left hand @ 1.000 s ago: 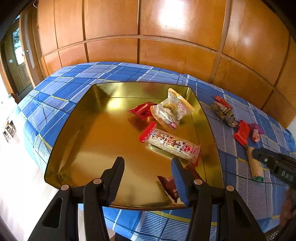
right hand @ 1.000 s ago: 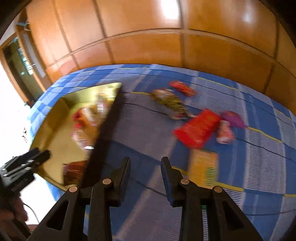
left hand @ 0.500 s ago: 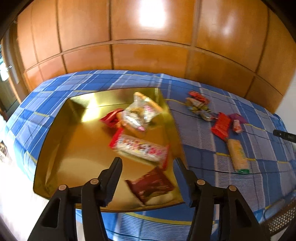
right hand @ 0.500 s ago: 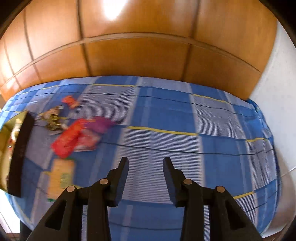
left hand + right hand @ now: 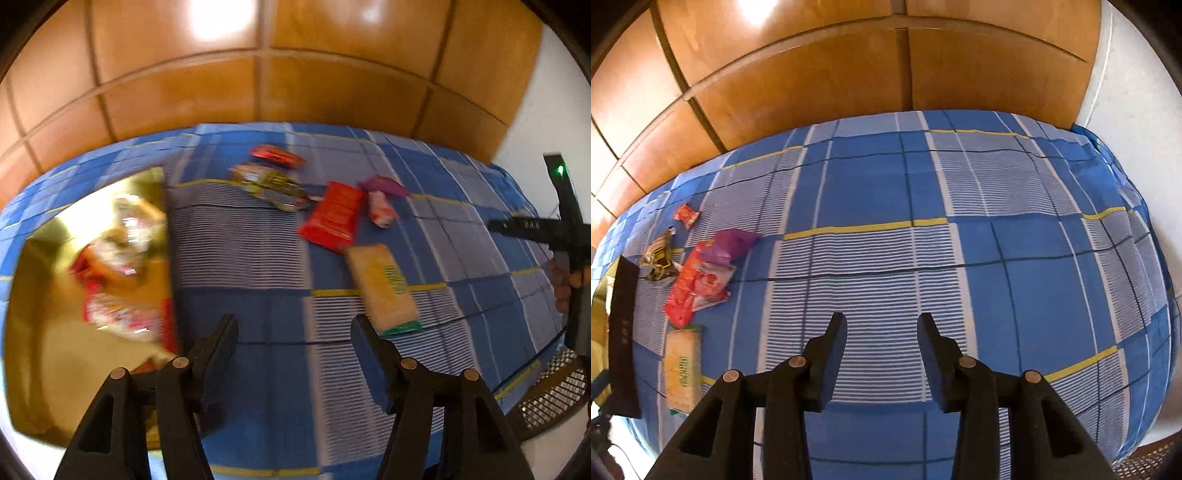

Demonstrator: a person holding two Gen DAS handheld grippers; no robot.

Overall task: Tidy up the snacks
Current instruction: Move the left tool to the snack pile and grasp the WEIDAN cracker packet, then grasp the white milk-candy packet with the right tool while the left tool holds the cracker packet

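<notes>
A gold tray (image 5: 48, 354) on the left of the blue checked cloth holds several snack packets (image 5: 118, 258), blurred. Loose snacks lie to its right: a tan biscuit pack (image 5: 384, 288), a red packet (image 5: 334, 216), a pink sweet (image 5: 380, 208), a purple wrapper (image 5: 384, 184), a brownish pack (image 5: 269, 182) and a small red one (image 5: 277, 155). My left gripper (image 5: 293, 332) hangs over bare cloth just left of the biscuit pack, jaws opening, nothing between them. My right gripper (image 5: 882, 328) stands open and empty over bare cloth, with the biscuit pack (image 5: 681, 365) and red packet (image 5: 683, 291) far to its left.
Wooden wall panels (image 5: 258, 81) rise behind the cloth-covered surface (image 5: 960, 221). The hand with the other gripper (image 5: 569, 258) shows at the right edge of the left wrist view. A metal mesh (image 5: 554, 391) lies beyond the cloth's right front edge. A white wall (image 5: 1126, 92) stands at the right.
My left gripper swung right, off the tray and over the cloth near the biscuit pack, and its jaws widened. My right gripper swept right, away from the snacks, over bare cloth.
</notes>
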